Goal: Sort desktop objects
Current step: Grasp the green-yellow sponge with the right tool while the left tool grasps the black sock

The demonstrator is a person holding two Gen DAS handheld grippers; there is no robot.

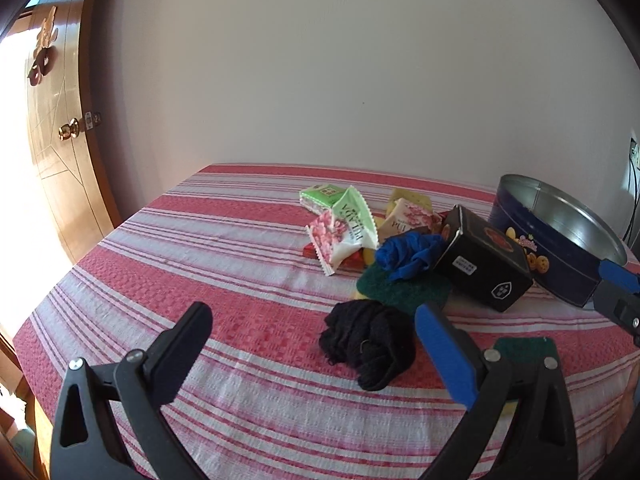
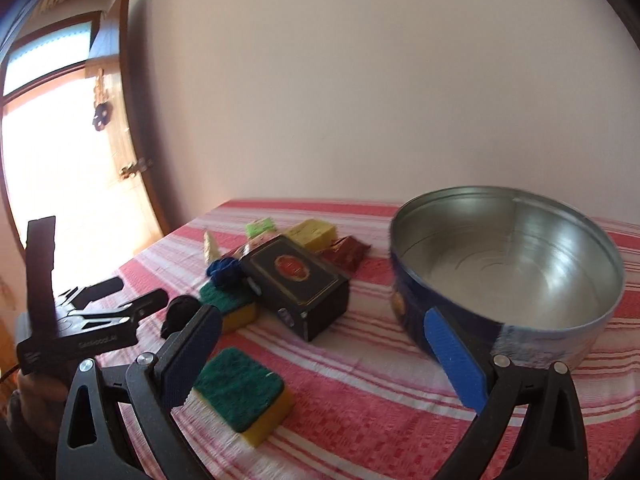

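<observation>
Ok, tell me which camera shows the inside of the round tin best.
The right wrist view. There the round tin sits close and its bare metal floor is seen almost whole, with nothing in it. In the left wrist view the tin lies at the right edge, showing mostly its blue outer wall and only a sliver of the inside.

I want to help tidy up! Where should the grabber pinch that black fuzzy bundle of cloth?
Probably across its bunched middle, coming down from above. The black cloth bundle is a soft lump lying loose on the striped tablecloth, so it should squash between the fingers. The open left gripper is already near, just left of it.
</observation>
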